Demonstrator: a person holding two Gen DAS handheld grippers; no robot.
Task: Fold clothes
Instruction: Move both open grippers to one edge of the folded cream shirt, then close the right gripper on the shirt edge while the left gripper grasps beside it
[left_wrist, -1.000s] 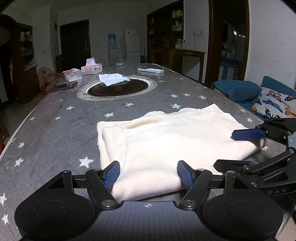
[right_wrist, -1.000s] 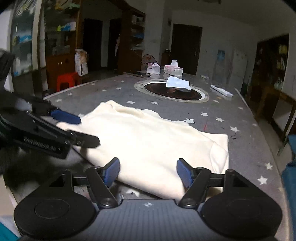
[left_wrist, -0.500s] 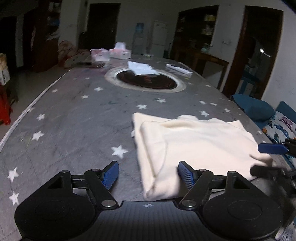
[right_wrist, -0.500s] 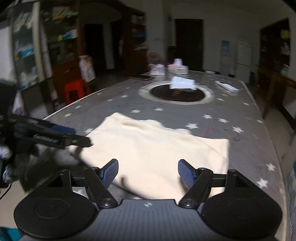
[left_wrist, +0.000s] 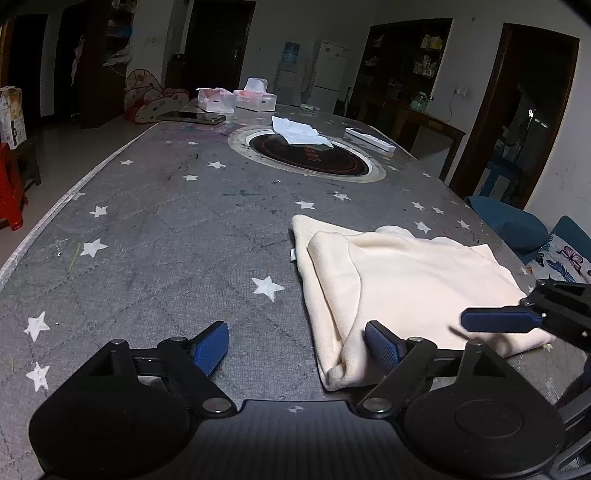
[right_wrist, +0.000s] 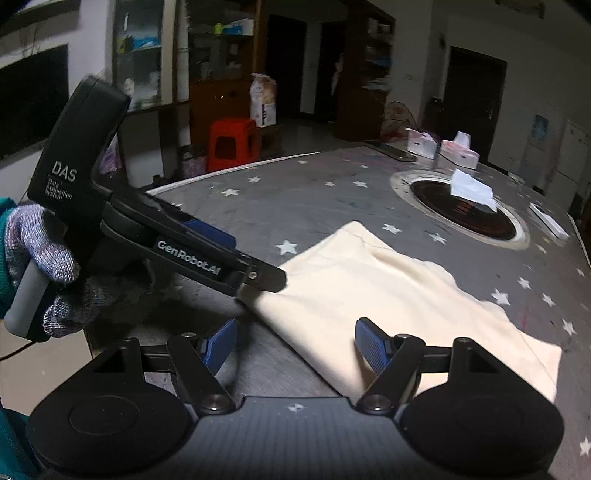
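Since a second ago the left tongs (left_wrist: 295, 345) have slid off the cream garment (left_wrist: 402, 284) toward bare tabletop (left_wrist: 166, 229), suggesting the fold is settled; it lies flat near the tabletop's near edge, layered and smooth. Both left and right tongs (right_wrist: 295, 345) gape open, holding nothing.

The black plastic body of the left gripper (right_wrist: 258, 275), seen from the right wrist view, carries two readable markings. White lettering on its upper housing reads "DAS", with smaller lines beneath reading "Data Acquisition System". White lettering along its lower arm reads "GenRobot.AI". Print on the dark round inset of the table is illegible.
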